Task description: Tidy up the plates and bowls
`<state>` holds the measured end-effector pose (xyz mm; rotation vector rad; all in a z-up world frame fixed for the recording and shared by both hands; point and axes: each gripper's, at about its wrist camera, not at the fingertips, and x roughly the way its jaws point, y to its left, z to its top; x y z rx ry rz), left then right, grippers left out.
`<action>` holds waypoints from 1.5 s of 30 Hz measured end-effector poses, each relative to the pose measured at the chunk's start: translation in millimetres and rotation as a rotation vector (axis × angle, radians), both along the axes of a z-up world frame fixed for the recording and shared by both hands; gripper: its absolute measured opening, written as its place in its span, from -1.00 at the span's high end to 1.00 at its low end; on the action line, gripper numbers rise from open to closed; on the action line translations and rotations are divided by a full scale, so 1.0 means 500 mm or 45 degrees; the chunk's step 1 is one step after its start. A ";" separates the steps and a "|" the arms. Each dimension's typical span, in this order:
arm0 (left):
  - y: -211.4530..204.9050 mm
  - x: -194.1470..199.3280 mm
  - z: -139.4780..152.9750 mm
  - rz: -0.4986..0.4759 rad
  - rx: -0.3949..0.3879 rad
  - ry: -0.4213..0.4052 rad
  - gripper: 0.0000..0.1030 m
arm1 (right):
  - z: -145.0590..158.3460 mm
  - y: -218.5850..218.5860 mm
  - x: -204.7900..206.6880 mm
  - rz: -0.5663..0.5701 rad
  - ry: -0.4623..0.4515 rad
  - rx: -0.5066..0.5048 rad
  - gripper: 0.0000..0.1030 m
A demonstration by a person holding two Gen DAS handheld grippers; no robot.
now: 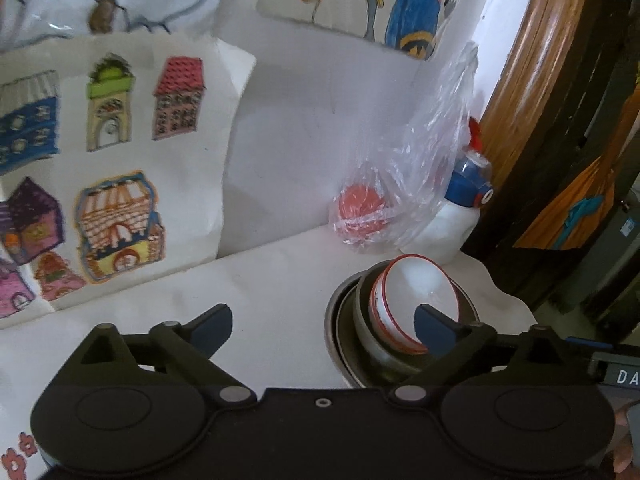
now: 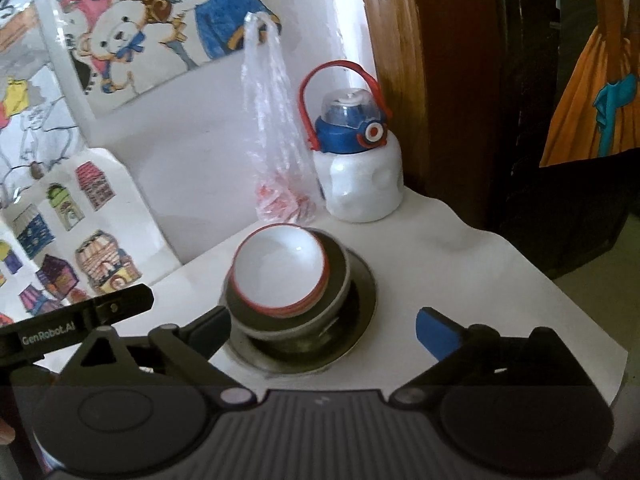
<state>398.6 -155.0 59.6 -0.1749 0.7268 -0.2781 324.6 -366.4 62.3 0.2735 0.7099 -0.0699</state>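
Bowl [image 2: 280, 270] nested in bowl [image 2: 344, 280] (steel).

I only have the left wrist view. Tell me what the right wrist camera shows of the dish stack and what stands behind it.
Observer: The white bowl with a red rim sits upright in a dark bowl, both on a metal plate.
Operator: Report the right gripper.
Observer: The right gripper is open with nothing between its fingers, short of the stack.
Operator: Describe that bottle behind the bag.
Observer: The white bottle has a blue cap with a clear dome and a full red carrying handle, and stands beside the plastic bag.
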 end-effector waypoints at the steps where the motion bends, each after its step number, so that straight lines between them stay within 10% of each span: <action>1: 0.006 -0.010 0.003 0.004 0.004 -0.010 -0.98 | 0.003 0.007 -0.009 -0.001 -0.008 -0.006 -0.99; 45: 0.205 -0.432 0.057 0.053 0.104 -0.522 -0.98 | 0.017 0.234 -0.390 -0.031 -0.452 -0.131 -1.00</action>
